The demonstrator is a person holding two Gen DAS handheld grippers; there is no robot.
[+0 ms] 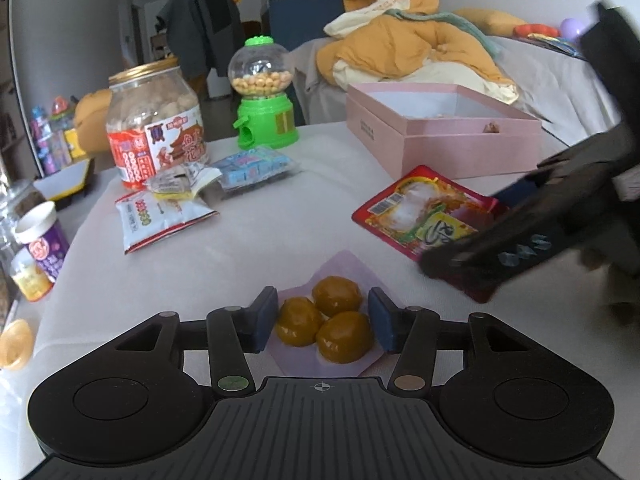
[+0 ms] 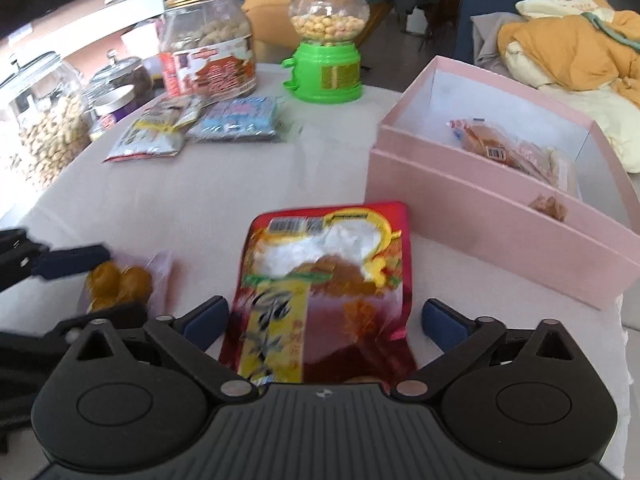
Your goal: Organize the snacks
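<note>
Pink box [image 2: 500, 216] shows bagged snacks [image 2: 516, 152] inside – right cam only.

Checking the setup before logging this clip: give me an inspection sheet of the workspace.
Surface: pale tablecloth, uncluttered in the middle.
Job's things: pink box open, wrapped snacks inside; red snack pouch; yellow-ball packet; white packet; blue packet.
Clutter: snack jar, green candy dispenser.
Grippers: left claw open around the ball packet; right claw open, straddling the pouch.
Cables: nothing seen.
Surroundings: orange bedding.
</note>
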